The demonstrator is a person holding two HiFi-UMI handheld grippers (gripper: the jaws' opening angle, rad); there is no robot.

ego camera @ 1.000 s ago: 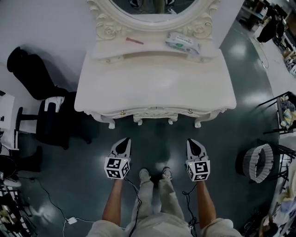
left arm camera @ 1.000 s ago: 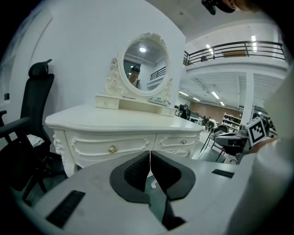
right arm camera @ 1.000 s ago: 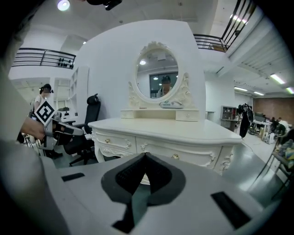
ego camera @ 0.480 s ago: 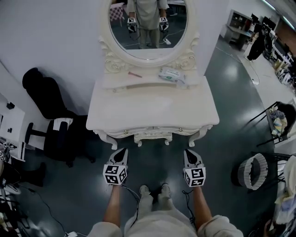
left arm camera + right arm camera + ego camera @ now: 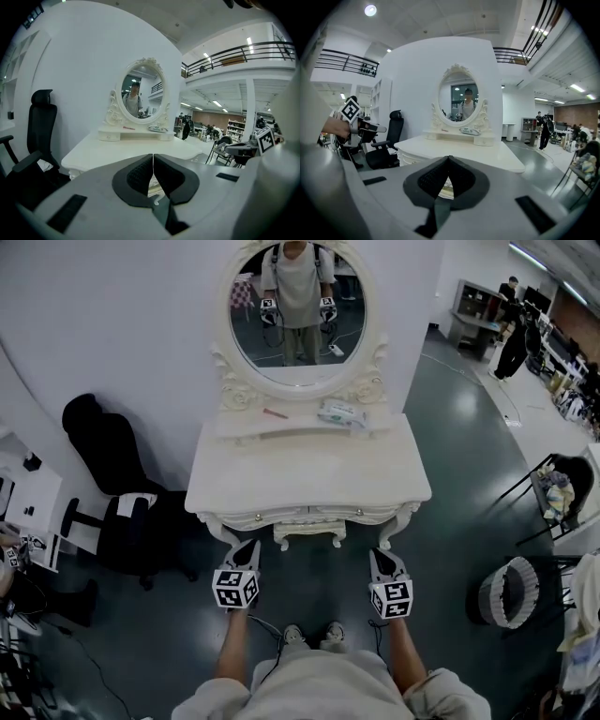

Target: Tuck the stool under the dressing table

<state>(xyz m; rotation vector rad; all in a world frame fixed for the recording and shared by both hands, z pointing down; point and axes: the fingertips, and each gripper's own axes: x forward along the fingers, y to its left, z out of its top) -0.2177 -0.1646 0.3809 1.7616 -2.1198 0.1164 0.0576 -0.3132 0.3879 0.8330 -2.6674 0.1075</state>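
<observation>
No view shows the stool, so it is probably already beneath the cream, carved-wood dressing table (image 5: 309, 474). The left claw (image 5: 249, 547) and right claw (image 5: 379, 555) hover just before its front edge, each pressed together and empty. Any backing away should keep them clear of the tabletop's rim.

Open floor (image 5: 309, 563) before dressing table (image 5: 309, 474); black office chair (image 5: 108, 465) left, round basket (image 5: 511, 592) right; wall (image 5: 122, 324) behind.
</observation>
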